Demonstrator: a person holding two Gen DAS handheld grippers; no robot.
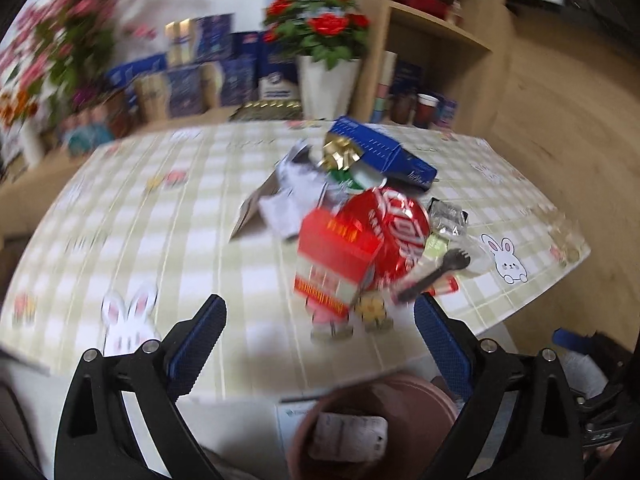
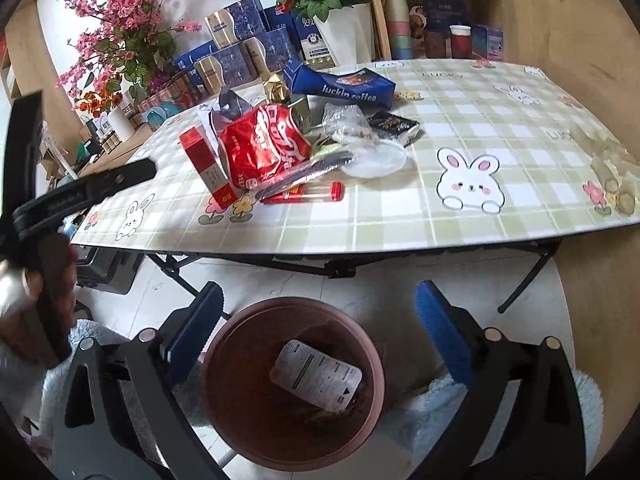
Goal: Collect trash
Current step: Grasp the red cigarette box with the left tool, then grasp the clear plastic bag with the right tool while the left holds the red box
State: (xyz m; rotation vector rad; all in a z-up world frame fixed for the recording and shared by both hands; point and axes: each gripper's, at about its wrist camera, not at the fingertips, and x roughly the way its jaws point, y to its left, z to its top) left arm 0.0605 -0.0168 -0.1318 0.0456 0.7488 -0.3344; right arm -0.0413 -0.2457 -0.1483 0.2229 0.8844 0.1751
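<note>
- Left gripper [image 1: 320, 316] is spread wide with nothing between the blue pads. It's over the near edge of the table [image 1: 120, 208], and that view is pretty blurred.
- Right gripper [image 2: 318, 312] is also wide open and empty, hanging right above the bin [image 2: 224, 344], which sits on the floor just in front of the table.
- One piece is already in the bin: a white packet [image 2: 316, 374] with printed text, lying flat on the bottom.
- The rest of the trash is one pile on the checked tablecloth. A red box [image 2: 206, 166] leans at the left, with a crumpled red bag [image 2: 264, 146] touching it.
- A black fork [image 2: 308, 170] lies across the front of the bag, and a red tube [image 2: 304, 194] sits just in front of the fork.
- Behind those: a blue coffee box [image 2: 340, 82], a gold bow [image 2: 276, 86], a clear wrapper [image 2: 344, 120] and a dark packet [image 2: 394, 126].
- A clear lid [image 2: 376, 160] lies flat on the right of the pile.
</note>
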